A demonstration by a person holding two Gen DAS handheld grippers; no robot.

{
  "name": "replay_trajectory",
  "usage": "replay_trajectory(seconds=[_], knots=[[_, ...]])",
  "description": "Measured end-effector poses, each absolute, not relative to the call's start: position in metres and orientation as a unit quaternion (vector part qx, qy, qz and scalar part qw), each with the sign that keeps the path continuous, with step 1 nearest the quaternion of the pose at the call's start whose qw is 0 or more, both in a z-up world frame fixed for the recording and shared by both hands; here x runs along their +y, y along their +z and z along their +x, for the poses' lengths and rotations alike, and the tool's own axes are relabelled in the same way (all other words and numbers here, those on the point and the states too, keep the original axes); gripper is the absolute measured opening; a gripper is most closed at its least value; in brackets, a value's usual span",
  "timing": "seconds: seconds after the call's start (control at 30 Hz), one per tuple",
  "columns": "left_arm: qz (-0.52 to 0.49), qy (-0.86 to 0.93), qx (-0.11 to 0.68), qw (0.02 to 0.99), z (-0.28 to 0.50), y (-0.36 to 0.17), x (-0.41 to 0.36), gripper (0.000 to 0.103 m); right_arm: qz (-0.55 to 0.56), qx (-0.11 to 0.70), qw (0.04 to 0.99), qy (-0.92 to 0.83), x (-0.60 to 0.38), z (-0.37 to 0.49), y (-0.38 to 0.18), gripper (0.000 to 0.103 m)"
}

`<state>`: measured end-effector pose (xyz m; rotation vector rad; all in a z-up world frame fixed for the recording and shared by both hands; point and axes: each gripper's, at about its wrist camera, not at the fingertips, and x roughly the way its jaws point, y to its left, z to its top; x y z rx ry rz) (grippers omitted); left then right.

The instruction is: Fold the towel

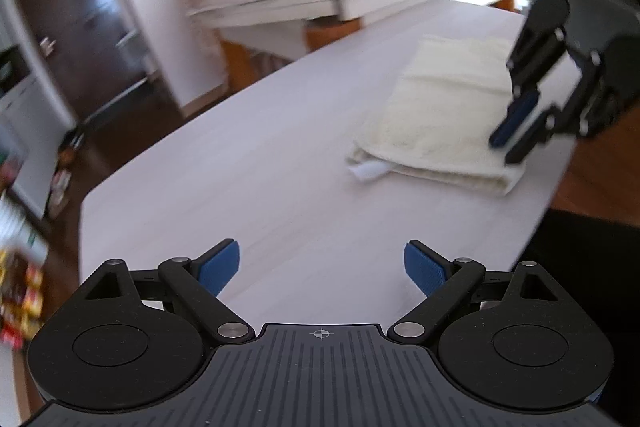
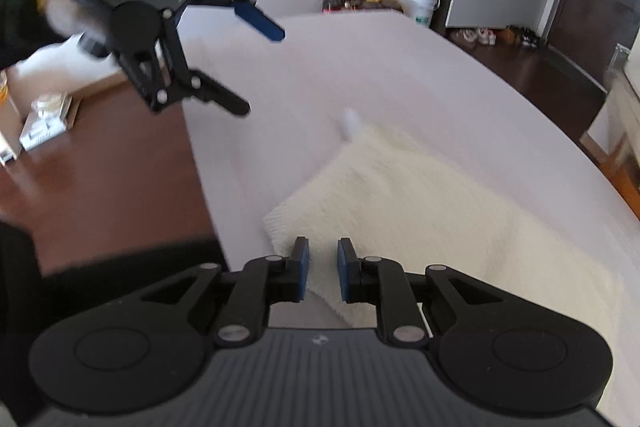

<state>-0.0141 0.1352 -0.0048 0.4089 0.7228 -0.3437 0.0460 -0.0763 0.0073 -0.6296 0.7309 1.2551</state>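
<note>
Right wrist: towel lies under narrowed right tongs.

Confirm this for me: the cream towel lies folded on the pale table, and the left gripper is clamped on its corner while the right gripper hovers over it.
Not quite. The left gripper is not clamped on anything: the left wrist view shows its jaws wide open over bare table, well away from the towel. The rest holds: the cream towel lies folded on the pale table, and the right gripper hovers over it, jaws narrowed with a gap.
</note>
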Motion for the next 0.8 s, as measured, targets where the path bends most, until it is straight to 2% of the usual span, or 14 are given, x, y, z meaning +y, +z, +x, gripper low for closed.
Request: replay_trajectory(seconds=[0.23, 0.5, 0.8], knots=[[0.294, -0.288, 0.296, 0.862, -0.002, -0.002, 0.079, 0.093, -0.277, 0.347, 0.741, 0.504, -0.138, 0.064, 0.012, 0.023], [0.354, -0.375, 0.26, 0.816, 0.015, -0.007, 0.045, 0.093, -0.22, 0.299, 0.794, 0.482, -0.161, 0.021, 0.023, 0.022], [0.344, -0.384, 0.269, 0.814, 0.024, -0.011, 0.042, 0.093, -0.359, 0.226, 0.777, 0.465, -0.133, -0.042, 0.005, 0.022]])
